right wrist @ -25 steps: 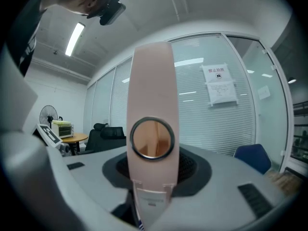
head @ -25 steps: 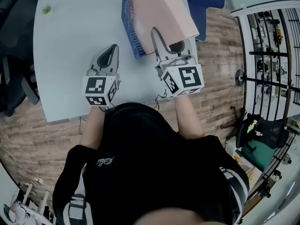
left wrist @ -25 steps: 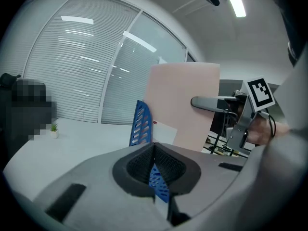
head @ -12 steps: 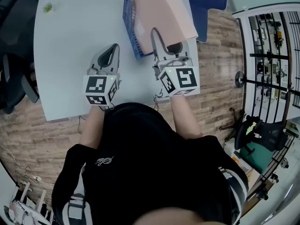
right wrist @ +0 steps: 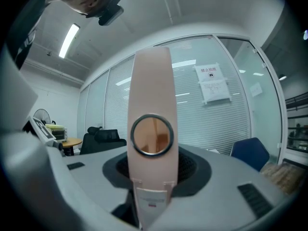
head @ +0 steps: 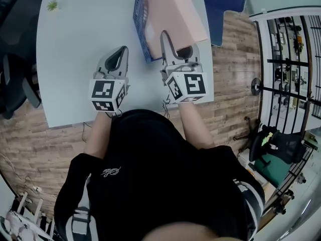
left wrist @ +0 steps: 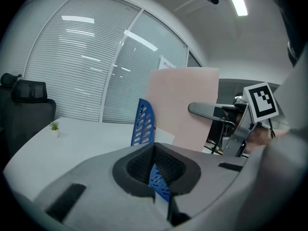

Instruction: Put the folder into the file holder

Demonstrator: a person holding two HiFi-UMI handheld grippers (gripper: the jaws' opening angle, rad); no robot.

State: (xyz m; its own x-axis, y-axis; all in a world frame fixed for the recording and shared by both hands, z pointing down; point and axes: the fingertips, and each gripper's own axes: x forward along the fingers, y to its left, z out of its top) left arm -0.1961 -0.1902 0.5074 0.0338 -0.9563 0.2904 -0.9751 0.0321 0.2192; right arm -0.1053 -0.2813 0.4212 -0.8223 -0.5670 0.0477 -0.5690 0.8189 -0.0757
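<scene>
A pink folder (head: 173,11) stands on edge above the table's far right, its spine with a ring hole (right wrist: 151,134) facing the right gripper view. My right gripper (head: 176,45) is shut on the folder's spine end. Just left of the folder, touching or almost touching it, stands the blue perforated file holder (head: 139,24); the left gripper view shows the file holder (left wrist: 143,124) with the folder (left wrist: 185,107) right behind it. My left gripper (head: 116,58) hovers over the white table (head: 80,29) left of the holder, shut, nothing held.
A small potted plant (head: 52,5) sits at the table's far left corner. A black office chair (head: 15,49) stands left of the table and a blue chair (head: 223,4) beyond its right end. The table's near edge runs just in front of the person.
My right gripper has shifted a little to the left with the folder, bringing it closer over the file holder. My left gripper has stayed put.
</scene>
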